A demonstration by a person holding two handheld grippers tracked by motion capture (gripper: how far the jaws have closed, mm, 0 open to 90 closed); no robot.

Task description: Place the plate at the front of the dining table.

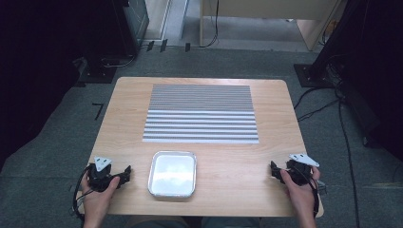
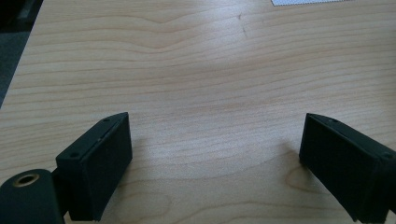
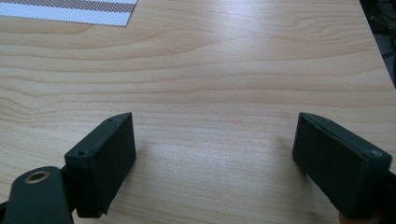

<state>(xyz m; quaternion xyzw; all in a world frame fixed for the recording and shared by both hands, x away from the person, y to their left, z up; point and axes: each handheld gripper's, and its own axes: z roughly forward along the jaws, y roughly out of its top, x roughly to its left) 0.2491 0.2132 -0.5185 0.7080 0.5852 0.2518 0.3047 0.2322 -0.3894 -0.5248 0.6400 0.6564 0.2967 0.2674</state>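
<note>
Left gripper (image 1: pixel 127 172) is sitting at the lower left of the high view, where we are holding it in our left hand (image 1: pixel 97 197) just above the near edge of the wooden table (image 1: pixel 237 161); its jaws are standing wide apart with nothing between them, and they are pointing toward the tray. In the left gripper view (image 2: pixel 215 154) we are seeing only bare wood grain between the two black jaws, and a corner of the striped mat (image 2: pixel 299 2) is peeking in at the top right of the frame

Right gripper (image 1: pixel 273 169) is resting at the lower right of the high view, gripped by our right hand (image 1: pixel 299 192), and its jaws are likewise spread apart and gripping nothing. In the right gripper view (image 3: pixel 215 154) we are looking along them over bare tabletop, with the mat (image 3: pixel 70 11) showing at the upper left of the frame

Between the two grippers, at the lower middle of the high view, the shallow foil tray (image 1: pixel 172 174) is lying flat near the table's front edge, well apart from both grippers. Just above it in the frame, the grey and white striped mat (image 1: pixel 201 114) is covering the middle of the table, and the tray is lying just clear of its near edge
</note>
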